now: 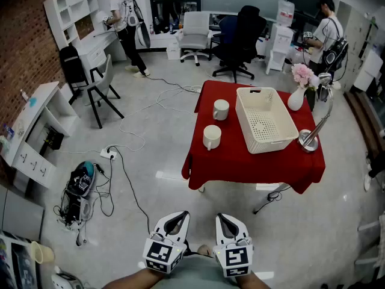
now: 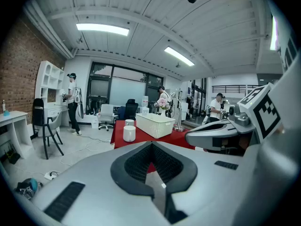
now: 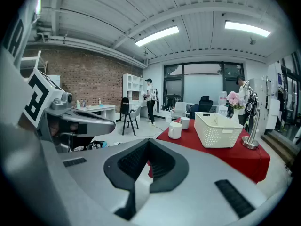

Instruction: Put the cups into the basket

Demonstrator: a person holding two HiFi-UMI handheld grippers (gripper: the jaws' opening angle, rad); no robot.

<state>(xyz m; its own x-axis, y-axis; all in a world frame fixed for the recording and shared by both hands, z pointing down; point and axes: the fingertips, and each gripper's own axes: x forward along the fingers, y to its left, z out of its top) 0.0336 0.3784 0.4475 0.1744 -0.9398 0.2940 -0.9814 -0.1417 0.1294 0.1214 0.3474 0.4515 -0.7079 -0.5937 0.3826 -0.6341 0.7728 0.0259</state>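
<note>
Two white cups stand on the left part of the red-clothed table (image 1: 240, 161): the near cup (image 1: 212, 136) and the far cup (image 1: 221, 109). A white perforated basket (image 1: 264, 119) sits to their right, empty. Both grippers are low in the head view, well short of the table. The left gripper (image 1: 175, 217) and the right gripper (image 1: 226, 219) are side by side, each shut with nothing between its jaws. The left gripper view shows the cups (image 2: 129, 133) and basket (image 2: 155, 125) far ahead. In the right gripper view the cups (image 3: 175, 130) and basket (image 3: 217, 130) are also distant.
A silver lamp (image 1: 313, 138) and a white vase with pink flowers (image 1: 298, 95) stand at the table's right edge. Cables (image 1: 120, 161) and a bag (image 1: 78, 185) lie on the floor at left. Office chairs (image 1: 237, 38) and two people (image 1: 123, 23) stand beyond.
</note>
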